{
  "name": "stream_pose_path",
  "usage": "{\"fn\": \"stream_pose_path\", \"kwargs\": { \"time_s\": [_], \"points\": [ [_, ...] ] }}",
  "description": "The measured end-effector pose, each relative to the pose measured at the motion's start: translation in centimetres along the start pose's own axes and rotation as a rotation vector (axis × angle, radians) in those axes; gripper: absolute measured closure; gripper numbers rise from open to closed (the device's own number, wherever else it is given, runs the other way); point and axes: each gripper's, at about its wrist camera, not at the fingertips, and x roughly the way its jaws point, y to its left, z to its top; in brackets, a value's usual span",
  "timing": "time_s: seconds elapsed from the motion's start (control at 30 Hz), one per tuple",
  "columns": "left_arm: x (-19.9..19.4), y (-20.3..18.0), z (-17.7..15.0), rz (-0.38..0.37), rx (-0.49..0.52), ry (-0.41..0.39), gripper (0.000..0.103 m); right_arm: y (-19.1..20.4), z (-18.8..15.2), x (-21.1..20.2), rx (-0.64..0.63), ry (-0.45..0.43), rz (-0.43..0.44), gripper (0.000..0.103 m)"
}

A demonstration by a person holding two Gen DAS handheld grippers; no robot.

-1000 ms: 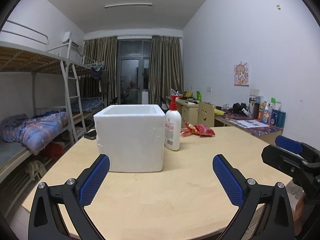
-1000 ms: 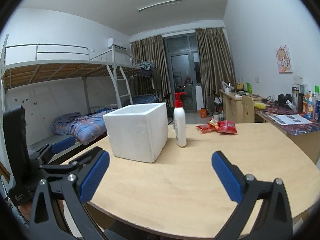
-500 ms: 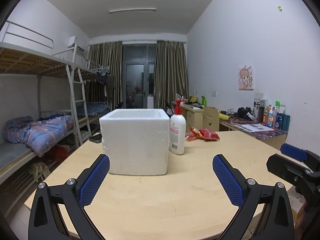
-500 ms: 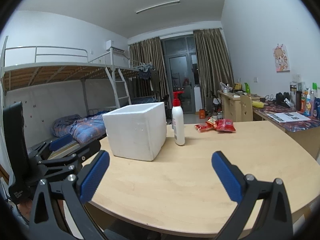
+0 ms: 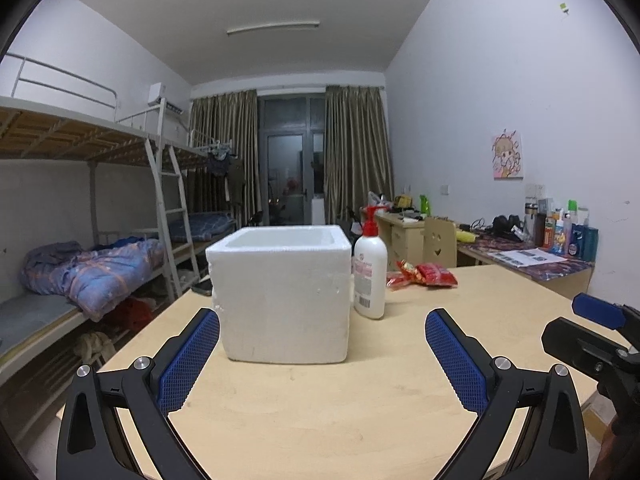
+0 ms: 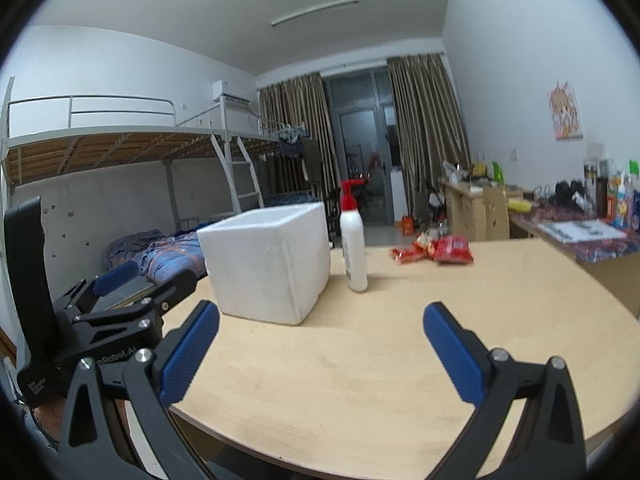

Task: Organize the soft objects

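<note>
While both grippers hang over the near edge of the table [image 5: 360,420], the foam box [image 5: 282,296] sits open-topped in the middle with nobody touching it.

The left gripper [image 5: 322,354] has its blue pads spread wide with nothing between them, and the right gripper [image 6: 320,350] is spread just the same, also empty. The box is white foam, upright, no lid on it, and from this low angle only the inner rim shows, so can't tell what's inside, if anything. A white pump bottle [image 5: 370,270] with a red top stands just beside the box's right wall; whether they touch is hard to say. The soft stuff, a little pile of red snack packets [image 5: 424,274], lies on the table farther back, to the right of the bottle and well apart from both grippers.
</note>
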Motion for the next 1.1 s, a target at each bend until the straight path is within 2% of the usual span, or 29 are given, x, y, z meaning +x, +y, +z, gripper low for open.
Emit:
{"fn": "stream_pose_path", "kwargs": {
  "time_s": [0.17,1.1],
  "points": [
    [0.8,0.2,-0.3,0.005,-0.003,0.034,0.0,0.4,0.3,-0.3,-0.018,-0.001,0.013,0.0],
    [0.8,1.1,0.1,0.014,-0.01,0.038,0.0,0.3,0.4,0.2,-0.02,0.024,0.024,0.0]
  ]
}}
